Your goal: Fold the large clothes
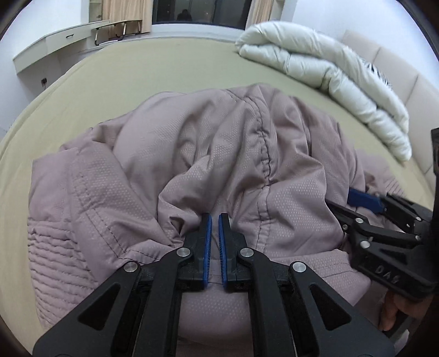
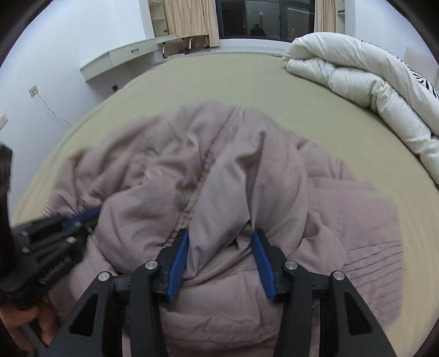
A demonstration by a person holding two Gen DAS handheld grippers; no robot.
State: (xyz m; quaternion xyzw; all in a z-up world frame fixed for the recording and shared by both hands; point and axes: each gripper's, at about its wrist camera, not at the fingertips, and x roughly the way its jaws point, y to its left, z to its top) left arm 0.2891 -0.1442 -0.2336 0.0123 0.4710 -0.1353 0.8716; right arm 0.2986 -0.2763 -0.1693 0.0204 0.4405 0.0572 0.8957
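Note:
A large mauve padded jacket (image 1: pixel 219 142) lies bunched on the bed; it also shows in the right wrist view (image 2: pixel 214 170). My left gripper (image 1: pixel 215 219) has its blue pads almost together, pinching a fold of the jacket at its near edge. My right gripper (image 2: pixel 219 236) is open, its fingers astride a raised fold of the jacket. The right gripper also shows at the right edge of the left wrist view (image 1: pixel 367 200). The left gripper shows blurred at the left of the right wrist view (image 2: pixel 82 217).
The bed's olive sheet (image 1: pixel 164 71) stretches beyond the jacket. A folded white duvet (image 1: pixel 323 71) lies along the far right by the beige headboard (image 1: pixel 397 66). A white wall shelf (image 2: pixel 123 57) and a dark window (image 2: pixel 263 19) are behind.

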